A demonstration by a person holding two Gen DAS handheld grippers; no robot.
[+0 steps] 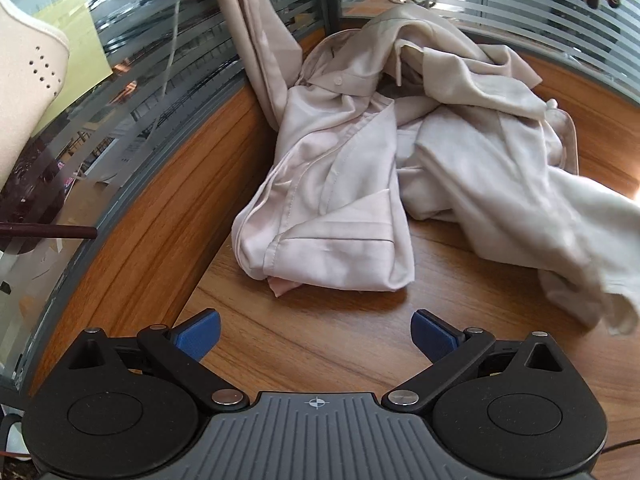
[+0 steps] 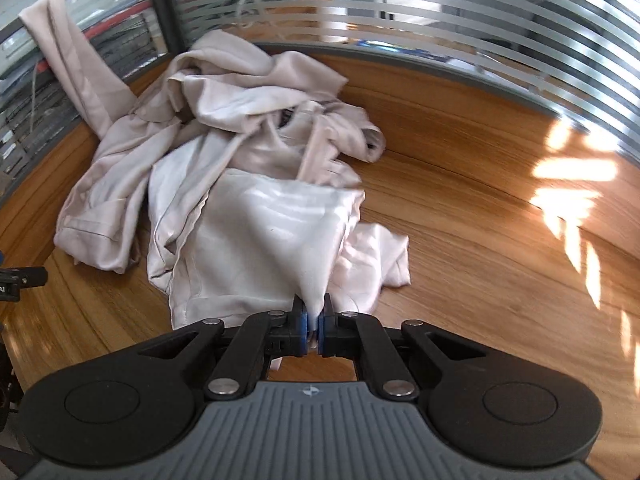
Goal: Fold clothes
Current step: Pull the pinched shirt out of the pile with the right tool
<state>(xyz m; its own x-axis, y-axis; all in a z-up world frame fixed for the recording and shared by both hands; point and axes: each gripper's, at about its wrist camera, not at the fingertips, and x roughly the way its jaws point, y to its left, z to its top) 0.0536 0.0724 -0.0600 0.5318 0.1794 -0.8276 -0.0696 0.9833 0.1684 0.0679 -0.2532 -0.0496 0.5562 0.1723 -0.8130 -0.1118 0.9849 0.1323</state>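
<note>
Wood-grain desk (image 1: 328, 360) filled the lower part of both views, closed in at its back and side edges by a low wooden upstand topped with striped frosted glass panels (image 2: 460, 20). Sunlight fell in bright patches on the wood toward the right edge in the right wrist view.

Across the back half of the desk lay a crumpled heap of pale beige clothes (image 1: 360, 152), heaped toward the back corner where the two glass panels met. One long strip of the same fabric (image 1: 256, 40) rose from the heap and hung up against the left panel. A shirt placket with a button showed near the top of the pile in the left wrist view, and a folded, hemmed section lay at the near left of the heap.

The right gripper (image 2: 315, 326) had its blue-padded jaws pressed together on a pinch of the whitest layer of cloth (image 2: 280, 232), which rose in a taut cone from the pile to the jaws at the heap's near edge.

The left gripper (image 1: 315, 334) hung above bare wood with its jaws spread wide and nothing between them; the hemmed fold of the heap lay just beyond the fingertips, apart from them.
</note>
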